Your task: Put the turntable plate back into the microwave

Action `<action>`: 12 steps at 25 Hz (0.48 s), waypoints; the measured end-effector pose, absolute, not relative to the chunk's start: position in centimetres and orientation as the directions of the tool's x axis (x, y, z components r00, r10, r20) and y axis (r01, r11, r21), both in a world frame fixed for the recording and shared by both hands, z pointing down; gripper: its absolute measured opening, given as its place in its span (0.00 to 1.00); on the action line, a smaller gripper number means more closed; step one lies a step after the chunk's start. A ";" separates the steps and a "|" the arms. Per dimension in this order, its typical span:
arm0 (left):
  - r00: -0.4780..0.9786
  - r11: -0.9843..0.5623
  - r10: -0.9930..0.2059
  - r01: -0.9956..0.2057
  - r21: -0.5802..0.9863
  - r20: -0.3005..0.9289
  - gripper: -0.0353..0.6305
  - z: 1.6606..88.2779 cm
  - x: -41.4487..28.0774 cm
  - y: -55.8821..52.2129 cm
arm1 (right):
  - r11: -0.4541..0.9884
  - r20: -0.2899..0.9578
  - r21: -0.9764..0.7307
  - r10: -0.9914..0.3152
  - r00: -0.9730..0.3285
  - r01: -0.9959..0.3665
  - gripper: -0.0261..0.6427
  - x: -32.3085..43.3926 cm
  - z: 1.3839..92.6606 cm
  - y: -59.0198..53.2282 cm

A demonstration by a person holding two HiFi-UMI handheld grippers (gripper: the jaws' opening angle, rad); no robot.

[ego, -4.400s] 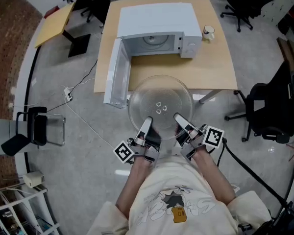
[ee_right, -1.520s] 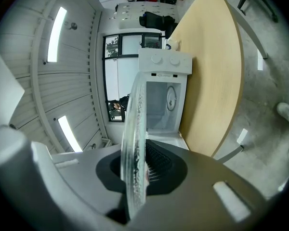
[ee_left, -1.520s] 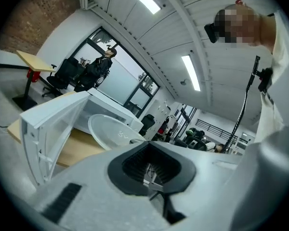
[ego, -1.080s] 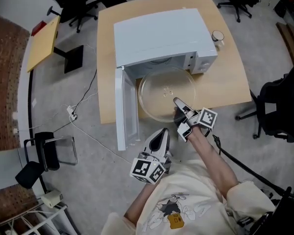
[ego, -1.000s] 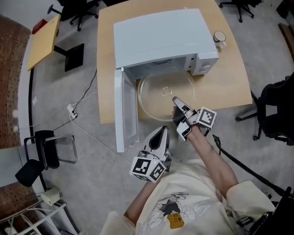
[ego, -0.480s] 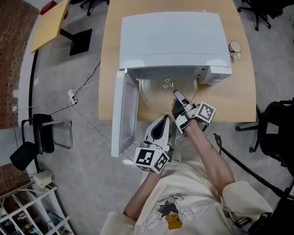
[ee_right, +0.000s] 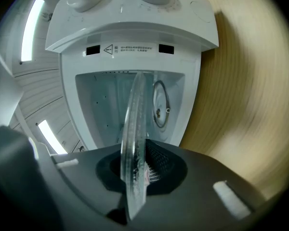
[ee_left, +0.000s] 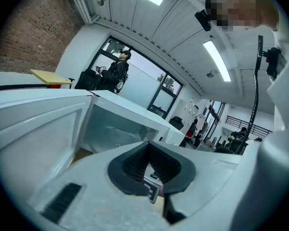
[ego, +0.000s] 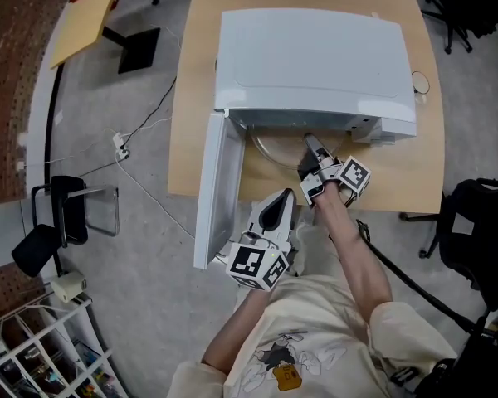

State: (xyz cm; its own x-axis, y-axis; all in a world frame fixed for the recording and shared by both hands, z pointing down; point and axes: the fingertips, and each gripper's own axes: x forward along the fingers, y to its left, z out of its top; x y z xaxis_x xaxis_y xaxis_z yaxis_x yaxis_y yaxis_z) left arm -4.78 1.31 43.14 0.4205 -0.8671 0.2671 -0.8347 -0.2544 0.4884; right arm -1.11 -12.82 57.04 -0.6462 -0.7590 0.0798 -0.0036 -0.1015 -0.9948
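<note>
Firmly pinched in the right claw [ee_right: 137, 171], the turntable plate [ee_right: 135, 119] juts ahead into the open microwave [ego: 311, 56].

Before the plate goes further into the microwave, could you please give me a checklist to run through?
1. Microwave door open wide: ok.
2. Right tool shut on the glass turntable plate's rim: ok.
3. Roller ring in place inside, nothing else in there: ok.
4. Plate seated on the ring: not ok, only partly inside.
5. Left tool shut, empty, clear of the plate: ok.
</note>
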 end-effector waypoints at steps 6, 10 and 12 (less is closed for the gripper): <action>0.429 -0.249 -0.858 -0.828 0.502 0.282 0.05 43.7 -5.6 1.3 | -0.127 0.116 -0.992 -0.789 -0.604 -0.024 0.08 -1.7 58.5 -15.5; 0.433 -0.247 -0.856 -0.823 0.511 0.283 0.05 43.7 -5.7 1.1 | -0.138 0.129 -0.990 -0.799 -0.588 -0.030 0.08 -2.0 58.7 -17.5; 0.432 -0.239 -0.856 -0.819 0.522 0.285 0.05 43.9 -5.8 0.9 | -0.151 0.133 -0.988 -0.806 -0.577 -0.017 0.08 -1.9 58.9 -18.1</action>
State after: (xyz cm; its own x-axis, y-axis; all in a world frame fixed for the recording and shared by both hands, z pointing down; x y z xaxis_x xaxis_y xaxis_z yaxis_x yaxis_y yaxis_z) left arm -5.76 0.92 43.95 0.4317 -0.8559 0.2847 -0.8187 -0.2393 0.5221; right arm -1.91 -18.15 58.86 -0.5770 -0.8058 0.1333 -0.0168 -0.1515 -0.9883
